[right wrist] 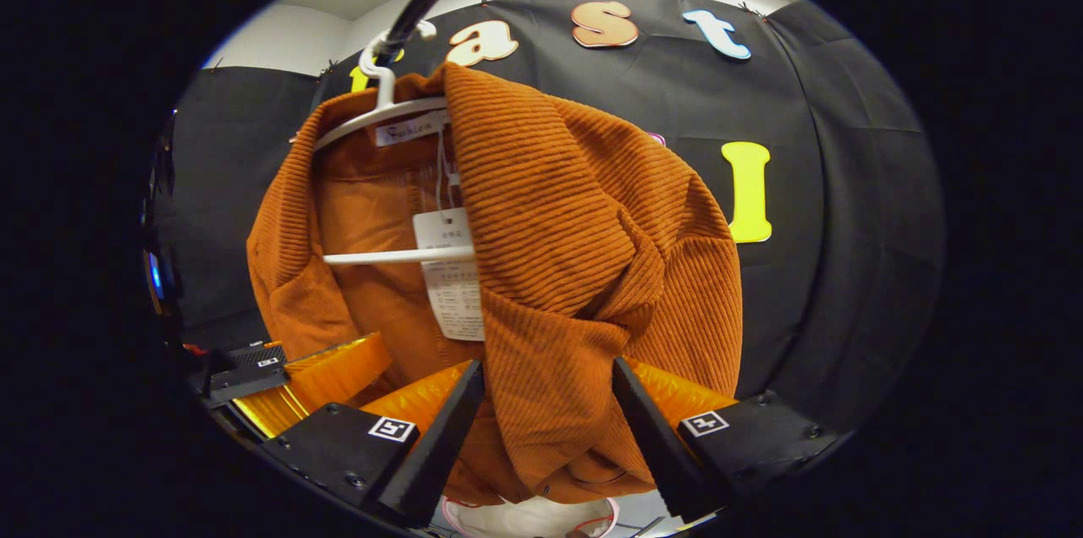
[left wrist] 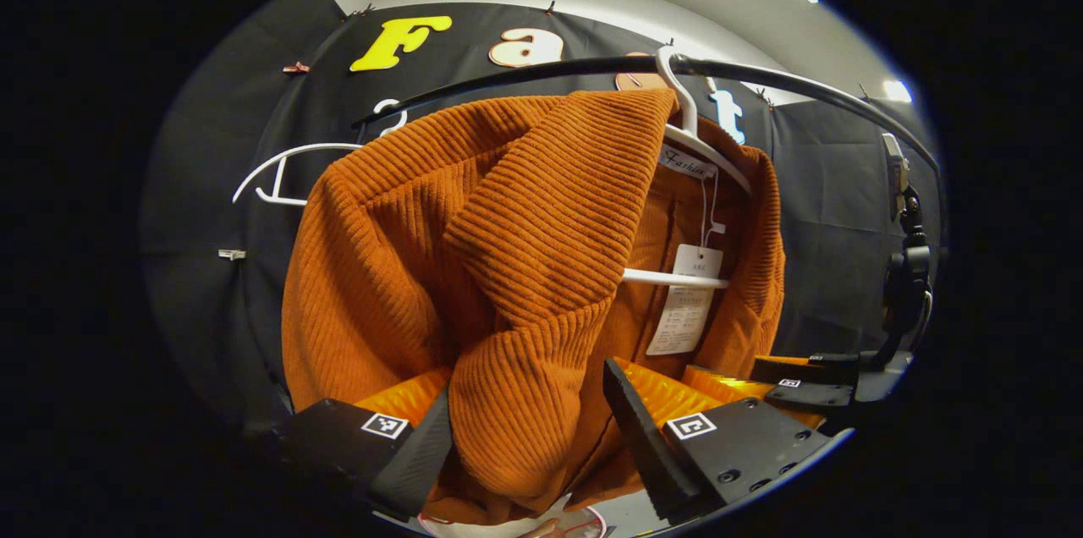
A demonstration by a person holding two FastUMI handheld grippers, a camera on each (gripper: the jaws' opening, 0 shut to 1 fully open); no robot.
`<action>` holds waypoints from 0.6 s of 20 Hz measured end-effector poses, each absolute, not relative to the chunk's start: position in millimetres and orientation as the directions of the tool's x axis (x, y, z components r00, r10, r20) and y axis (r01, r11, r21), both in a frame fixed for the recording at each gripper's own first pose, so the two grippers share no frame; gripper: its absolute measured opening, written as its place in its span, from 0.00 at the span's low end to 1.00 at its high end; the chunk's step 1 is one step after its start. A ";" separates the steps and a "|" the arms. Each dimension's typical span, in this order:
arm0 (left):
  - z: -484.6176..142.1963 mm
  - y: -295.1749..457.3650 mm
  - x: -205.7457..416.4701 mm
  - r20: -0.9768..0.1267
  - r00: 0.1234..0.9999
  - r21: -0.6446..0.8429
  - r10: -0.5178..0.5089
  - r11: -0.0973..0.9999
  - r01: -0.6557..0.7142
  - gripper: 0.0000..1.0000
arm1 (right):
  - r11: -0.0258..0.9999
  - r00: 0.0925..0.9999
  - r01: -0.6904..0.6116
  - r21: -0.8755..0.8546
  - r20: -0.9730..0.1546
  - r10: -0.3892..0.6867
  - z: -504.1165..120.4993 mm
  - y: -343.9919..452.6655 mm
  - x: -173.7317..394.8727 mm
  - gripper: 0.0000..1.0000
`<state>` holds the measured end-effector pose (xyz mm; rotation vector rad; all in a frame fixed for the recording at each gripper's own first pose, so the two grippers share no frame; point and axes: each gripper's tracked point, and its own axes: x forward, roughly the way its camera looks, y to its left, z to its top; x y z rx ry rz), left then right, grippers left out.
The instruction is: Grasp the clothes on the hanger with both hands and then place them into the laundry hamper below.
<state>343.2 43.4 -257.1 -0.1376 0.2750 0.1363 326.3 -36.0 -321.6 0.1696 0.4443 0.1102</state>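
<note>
An orange ribbed garment (left wrist: 508, 225) hangs on a white hanger (left wrist: 689, 128) hooked over a black rail (left wrist: 508, 75). A thick fold of it fills my left gripper (left wrist: 529, 436), both fingers pressing its sides. In the right gripper view the same garment (right wrist: 575, 216) droops from the hanger (right wrist: 381, 111), and my right gripper (right wrist: 550, 428) is shut on its bunched lower part. Each gripper appears at the edge of the other's view, the right one (left wrist: 804, 381) and the left one (right wrist: 254, 369). Under the cloth a white, red-edged rim (right wrist: 525, 517) peeks out, possibly the hamper.
An empty white hanger (left wrist: 279, 174) hangs on the rail to the left of the garment. A paper tag (left wrist: 687, 301) dangles inside the collar over the hanger's crossbar. A black clamp stand (left wrist: 905, 267) rises at the right. Black cloth walls close in behind.
</note>
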 end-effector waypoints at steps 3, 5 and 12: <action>-255.9 48.1 347.6 -0.259 0.954 -0.118 0.152 0.975 -0.188 0.93 | 0.977 0.892 -0.065 0.201 -0.427 0.147 -331.6 -46.0 336.7 0.97; -257.7 52.5 349.5 -0.271 0.951 -0.121 0.148 0.975 -0.186 0.63 | 0.981 0.894 -0.076 0.179 -0.423 0.147 -331.5 -56.5 342.0 0.65; -228.1 115.9 329.1 -0.237 0.912 -0.034 0.335 0.935 -0.352 0.08 | 0.970 0.931 -0.036 0.240 -0.346 0.120 -312.4 -112.7 362.9 0.14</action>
